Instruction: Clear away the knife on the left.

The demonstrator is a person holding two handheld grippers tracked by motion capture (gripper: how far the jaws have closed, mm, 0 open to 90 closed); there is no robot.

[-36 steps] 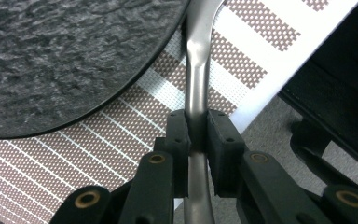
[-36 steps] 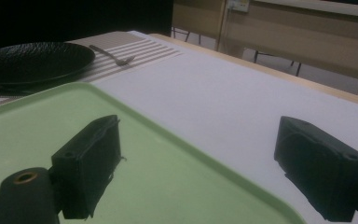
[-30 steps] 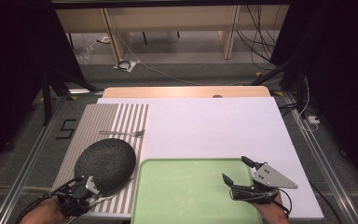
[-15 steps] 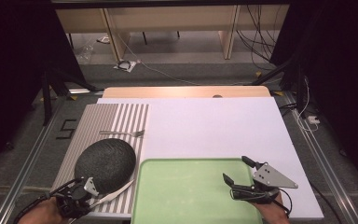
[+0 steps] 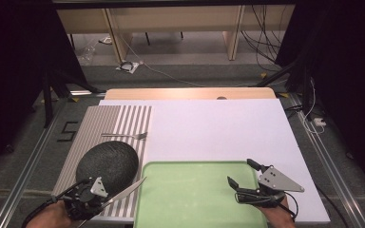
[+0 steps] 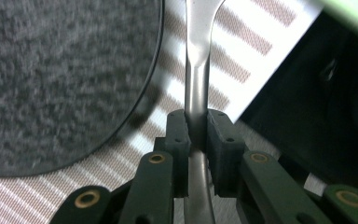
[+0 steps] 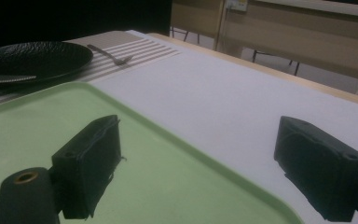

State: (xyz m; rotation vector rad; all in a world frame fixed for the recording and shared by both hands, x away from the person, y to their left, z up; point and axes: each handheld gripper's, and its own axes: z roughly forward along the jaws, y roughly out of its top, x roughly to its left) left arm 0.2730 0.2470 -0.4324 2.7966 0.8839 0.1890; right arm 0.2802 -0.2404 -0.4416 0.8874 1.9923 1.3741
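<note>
On the left I hold the left gripper (image 5: 105,198) low at the near edge of the striped mat (image 5: 100,124), its jaws pinching the handle of a knife (image 5: 126,191). In the left gripper view the pads (image 6: 177,135) press on the metal handle (image 6: 196,93) from both sides. The blade points toward the green tray (image 5: 195,194) and hangs over the mat, just beside the black plate (image 5: 107,161). A fork (image 5: 123,136) lies on the mat beyond the plate, well apart from the knife. On the right, my right gripper (image 5: 244,178) hovers over the tray's right edge, jaws spread with nothing between them; the white table cover (image 5: 218,128) lies beyond.
</note>
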